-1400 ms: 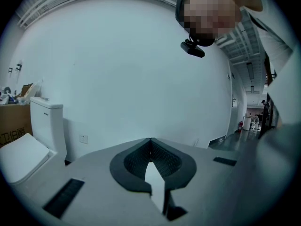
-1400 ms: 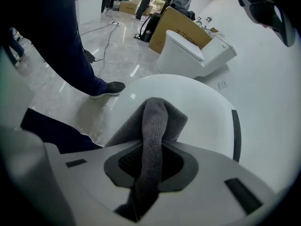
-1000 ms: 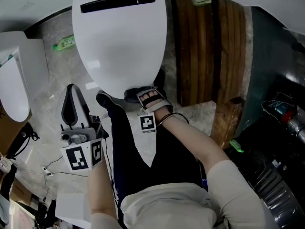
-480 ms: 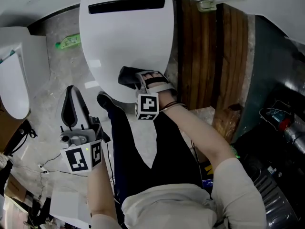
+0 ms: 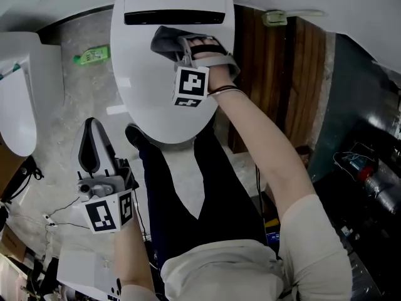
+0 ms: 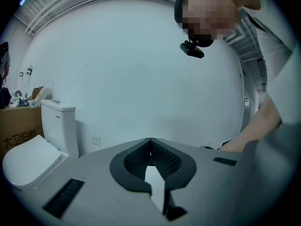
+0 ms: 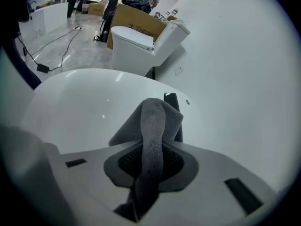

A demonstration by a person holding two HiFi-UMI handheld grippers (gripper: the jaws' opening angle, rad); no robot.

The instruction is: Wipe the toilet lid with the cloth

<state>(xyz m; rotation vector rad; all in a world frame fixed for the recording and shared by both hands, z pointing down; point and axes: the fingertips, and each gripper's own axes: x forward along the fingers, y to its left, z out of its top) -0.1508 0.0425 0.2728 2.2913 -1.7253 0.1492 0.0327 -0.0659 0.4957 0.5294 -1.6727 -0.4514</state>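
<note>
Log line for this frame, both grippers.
right gripper: shut on cloth | cloth: on toilet lid, far end | left gripper: shut, empty

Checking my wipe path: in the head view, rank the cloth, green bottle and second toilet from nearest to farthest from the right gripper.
1. cloth, clamped in the right gripper, on the toilet lid.
2. green bottle, on the floor left of the lid.
3. second toilet, at the far left edge.

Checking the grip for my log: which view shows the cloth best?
The right gripper view: the cloth fills its centre, pinched in the right tongs over the lid. The head view shows it only small, from above. The left gripper view does not show it.
</note>
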